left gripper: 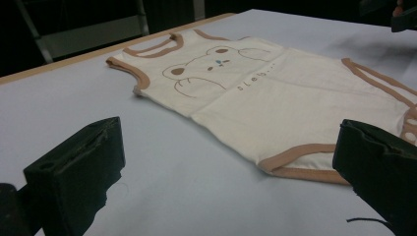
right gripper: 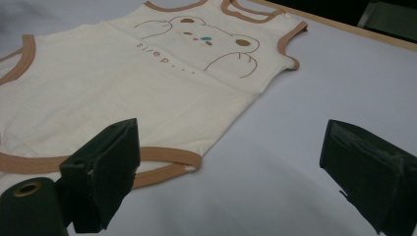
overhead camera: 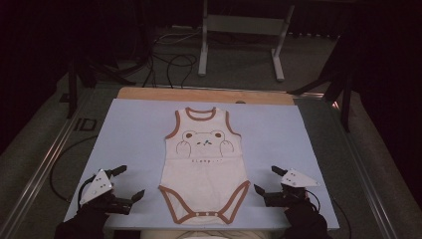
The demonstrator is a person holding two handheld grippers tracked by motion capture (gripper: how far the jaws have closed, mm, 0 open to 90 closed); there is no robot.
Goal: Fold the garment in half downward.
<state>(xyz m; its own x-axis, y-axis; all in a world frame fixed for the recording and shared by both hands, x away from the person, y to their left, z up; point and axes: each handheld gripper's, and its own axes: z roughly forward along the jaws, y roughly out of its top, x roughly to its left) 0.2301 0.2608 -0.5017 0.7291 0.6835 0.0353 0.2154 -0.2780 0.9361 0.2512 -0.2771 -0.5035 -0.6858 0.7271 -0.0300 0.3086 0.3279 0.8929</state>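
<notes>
Two hand-held grippers, left hand-held gripper (overhead camera: 130, 183) and right hand-held gripper (overhead camera: 264, 180), flank the bear-print baby bodysuit (overhead camera: 205, 162), jaws wide and empty; next likely gripping its leg-opening corners for folding.

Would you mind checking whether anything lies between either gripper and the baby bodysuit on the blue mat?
Nothing visible does. The left gripper and right gripper both stand open, one at each side of the bodysuit, level with its leg openings. Between each gripper and the nearest brown-trimmed edge there is just bare blue mat.
</notes>
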